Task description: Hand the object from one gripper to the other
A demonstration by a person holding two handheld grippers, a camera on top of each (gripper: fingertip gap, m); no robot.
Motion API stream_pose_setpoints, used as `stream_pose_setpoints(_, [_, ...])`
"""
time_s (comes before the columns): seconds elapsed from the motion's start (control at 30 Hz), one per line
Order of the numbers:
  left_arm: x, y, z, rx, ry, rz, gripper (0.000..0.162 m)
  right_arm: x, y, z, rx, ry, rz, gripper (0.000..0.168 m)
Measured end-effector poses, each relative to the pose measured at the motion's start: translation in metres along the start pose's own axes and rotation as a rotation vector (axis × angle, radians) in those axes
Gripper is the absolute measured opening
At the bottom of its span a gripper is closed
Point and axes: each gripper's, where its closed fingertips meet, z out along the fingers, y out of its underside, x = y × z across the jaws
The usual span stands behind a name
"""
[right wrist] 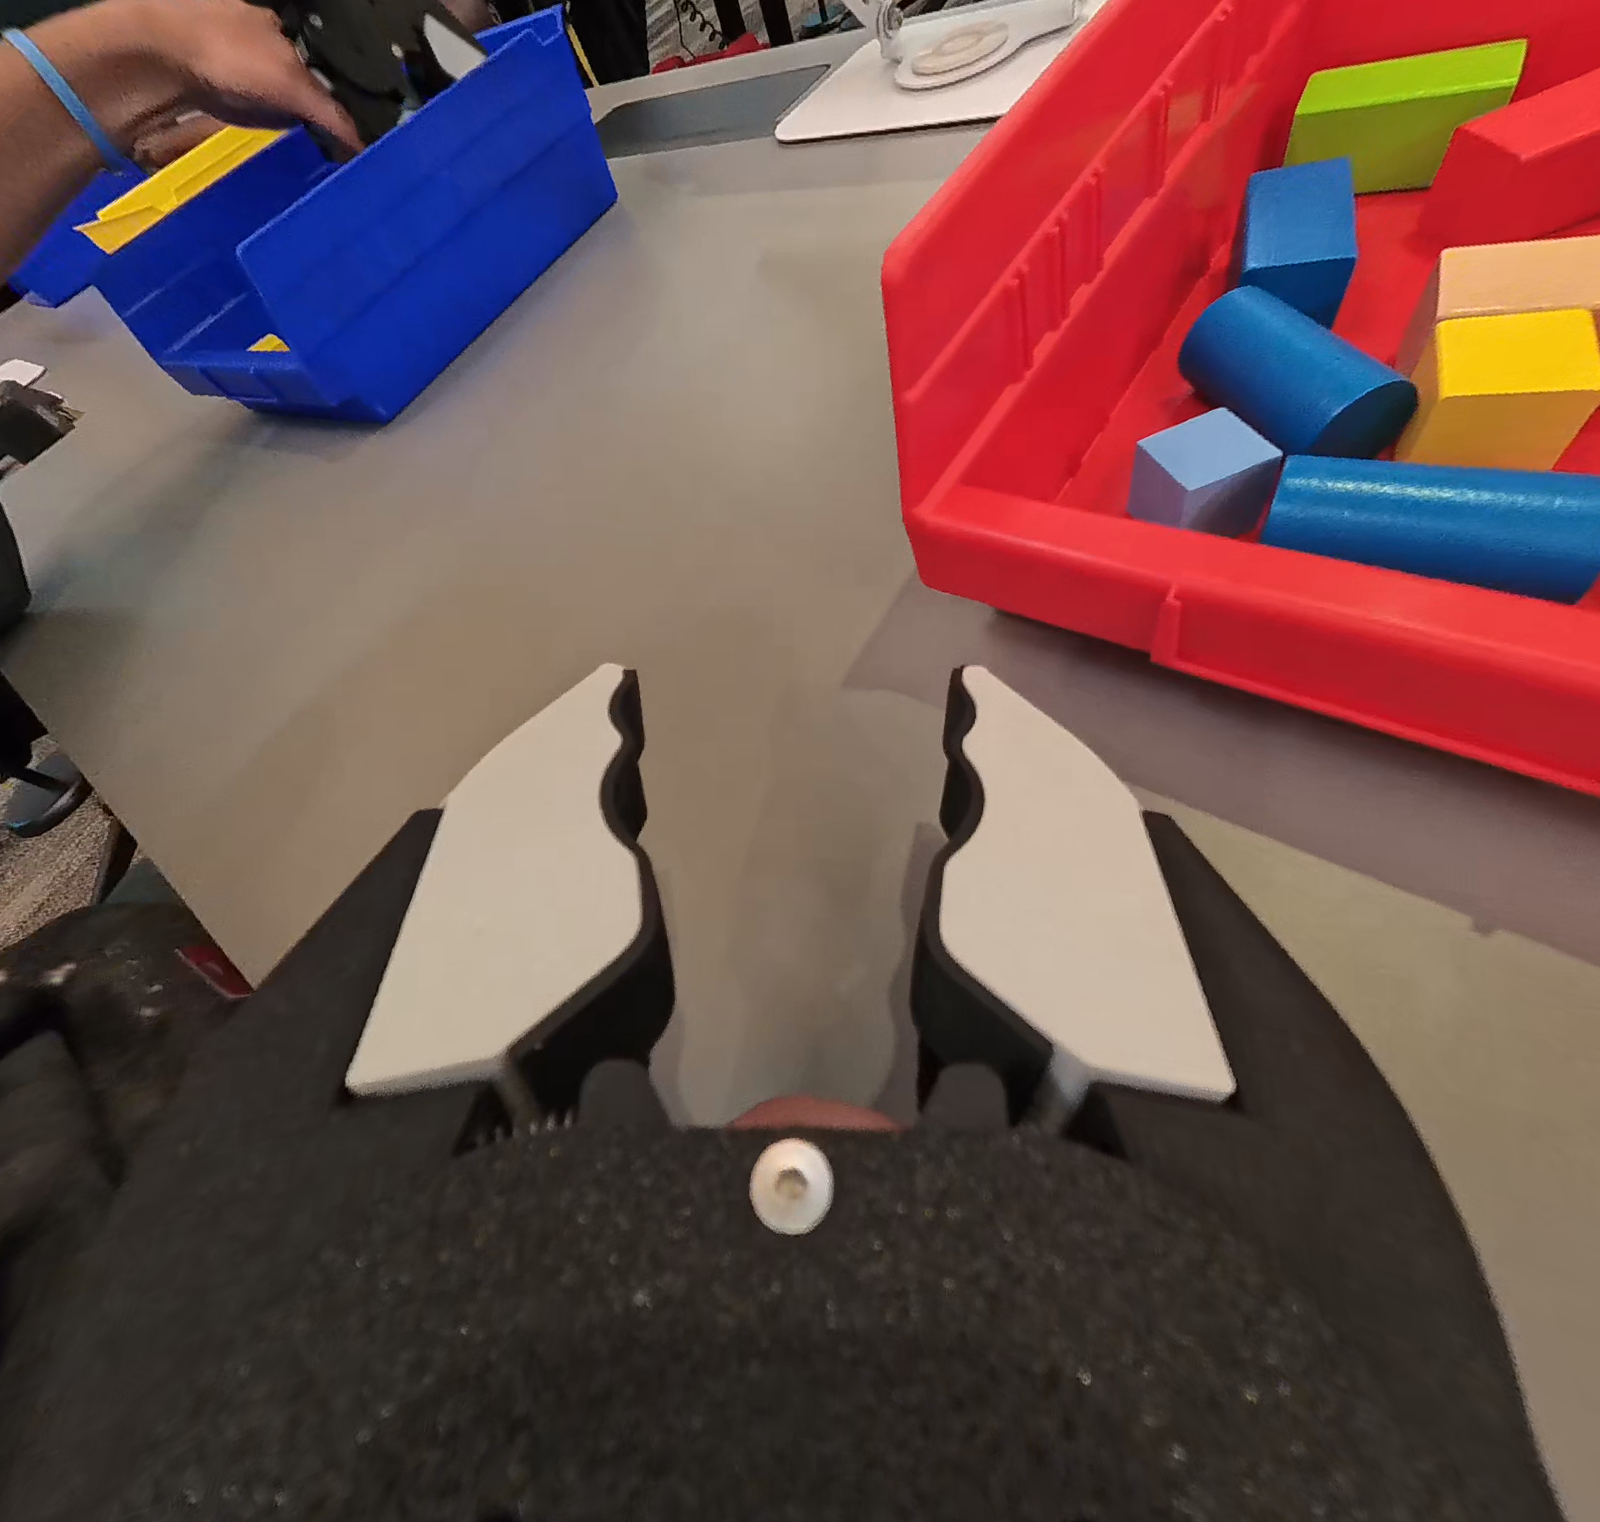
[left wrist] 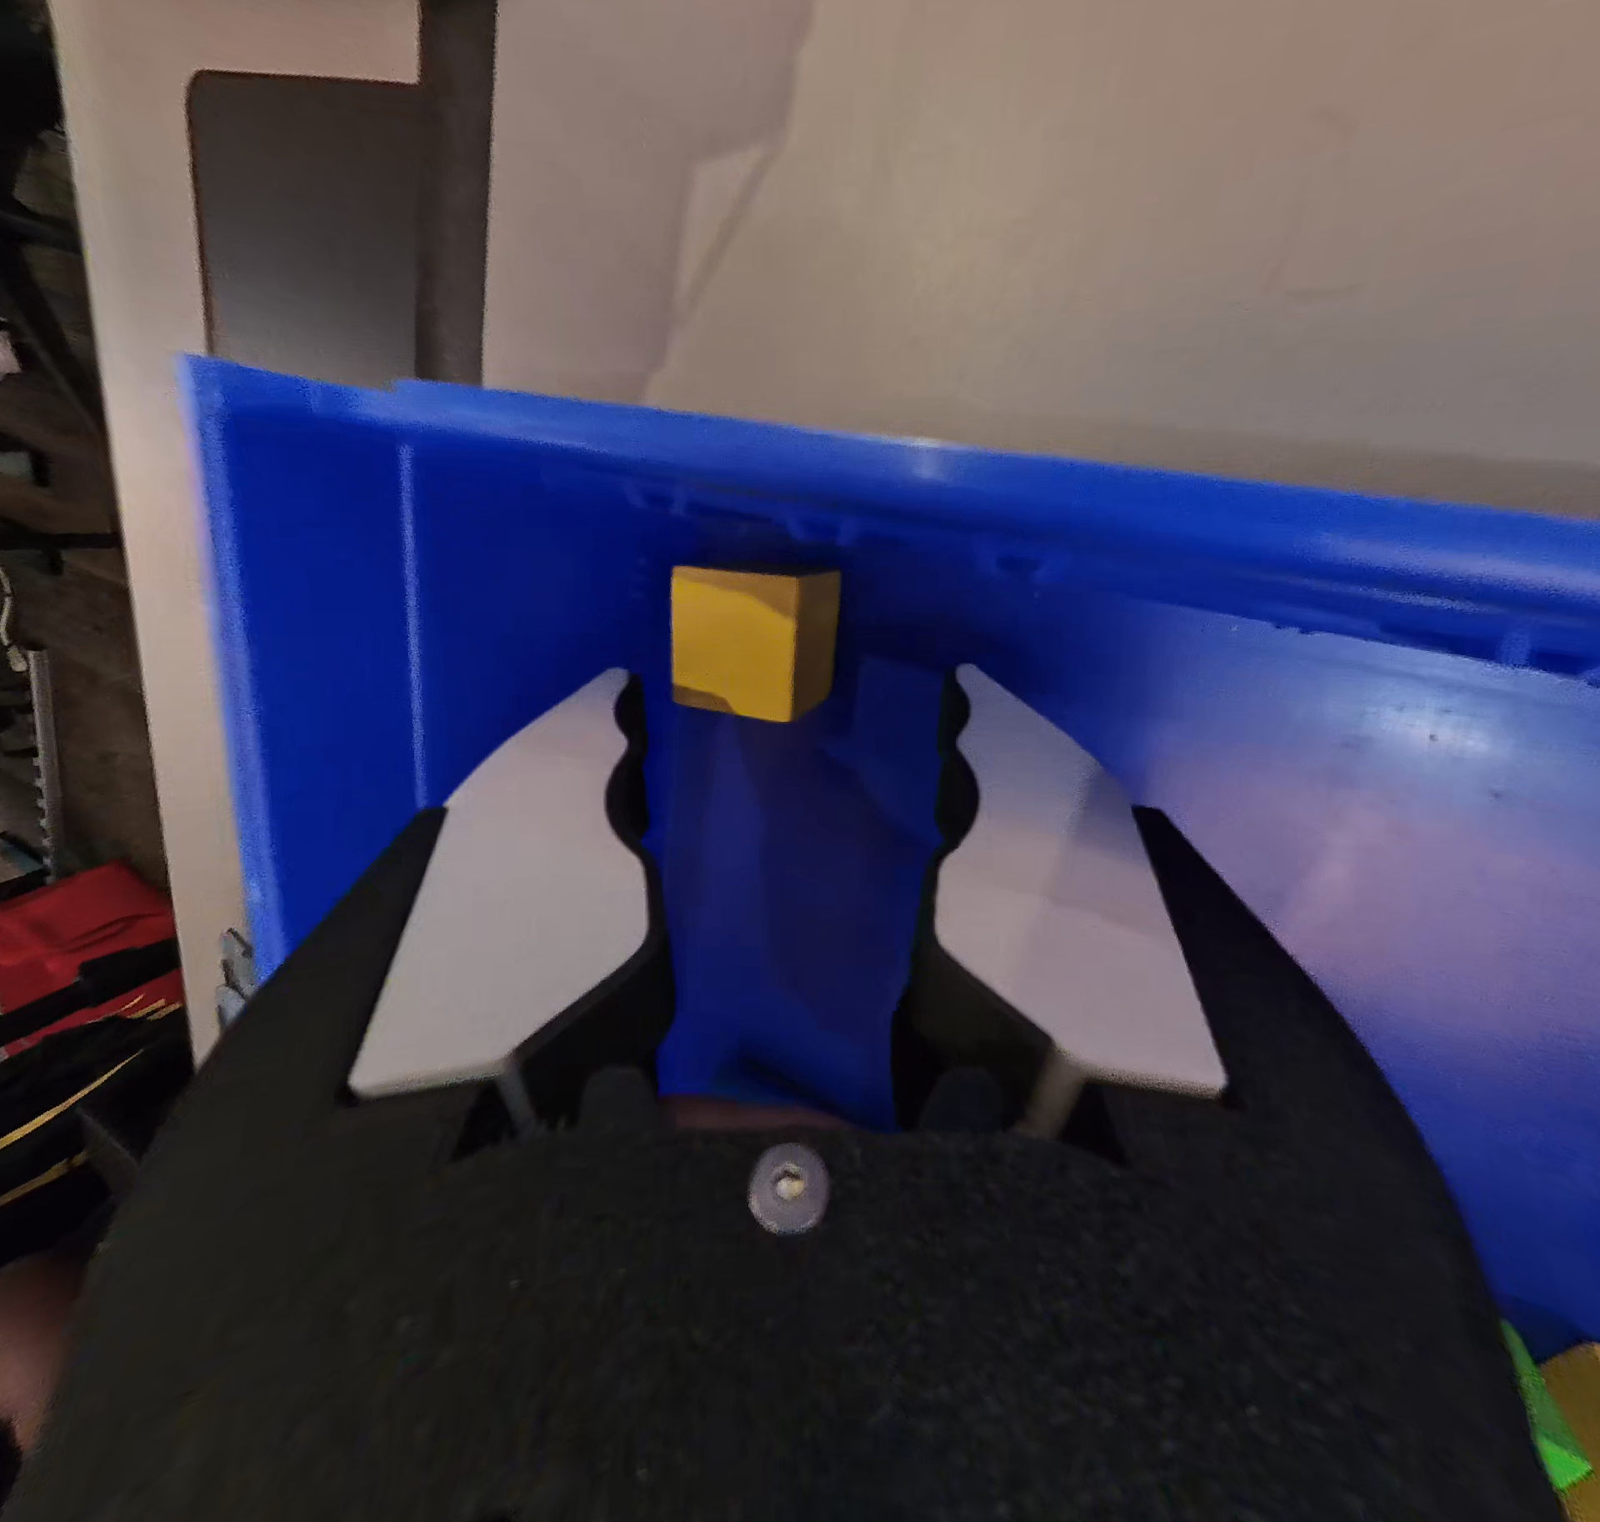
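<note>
**Left gripper lines up on the yellow cube in the blue bin**

The left gripper point(left wrist: 792, 679) is inside the blue bin point(left wrist: 1212, 788), fingers spread wide and empty. Just past their tips sits the yellow cube point(left wrist: 749, 645), against the bin's far wall and a little left of the gap's centre line. Nothing is touching it, judging from the left wrist view, though that picture is somewhat blurred.

To do the pick well, shift slightly left so the cube is centred, then push forward until its flat side faces lie between the wavy pads, not at the very tips. Close squarely on two opposite faces; a corner grip would likely twist it. The wall behind leaves little room, so the tips may bump it. Leave part of the cube sticking out for the other gripper to take.

The right gripper point(right wrist: 792, 679) hovers over the grey table point(right wrist: 606, 484), fingers also wide and empty, well apart from the blue bin. To its right is a red bin point(right wrist: 1039, 545) of coloured blocks.
</note>
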Motion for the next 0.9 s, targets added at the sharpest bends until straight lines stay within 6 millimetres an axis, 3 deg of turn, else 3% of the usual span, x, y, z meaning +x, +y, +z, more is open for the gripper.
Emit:
stream_pose_setpoints(0.13, [-0.007,-0.007,-0.003,0.009,0.032,-0.040,0.057,-0.005,0.001,0.003,-0.012,-0.019,-0.004,0.067])
stream_pose_setpoints(0.33, [-0.003,0.000,0.020,-0.063,0.085,-0.056,0.050,-0.011,0.009,0.010,-0.063,-0.041,-0.035,0.067])
stream_pose_setpoints(0.37, [-0.002,-0.005,0.021,-0.028,0.098,-0.073,0.037,-0.011,0.010,0.010,-0.069,-0.043,-0.035,0.067])
stream_pose_setpoints(0.6, [-0.002,-0.001,0.017,-0.047,0.074,-0.067,0.036,-0.012,0.008,0.010,-0.059,-0.061,-0.018,0.065])
stream_pose_setpoints(0.73, [-0.006,-0.004,-0.021,0.052,0.005,-0.116,0.036,-0.014,0.003,0.008,-0.052,-0.064,-0.042,0.065])
stream_pose_setpoints(0.9, [-0.003,-0.039,-0.109,0.388,-0.159,-0.161,0.036,-0.023,-0.024,0.012,-0.037,-0.110,-0.107,0.063])
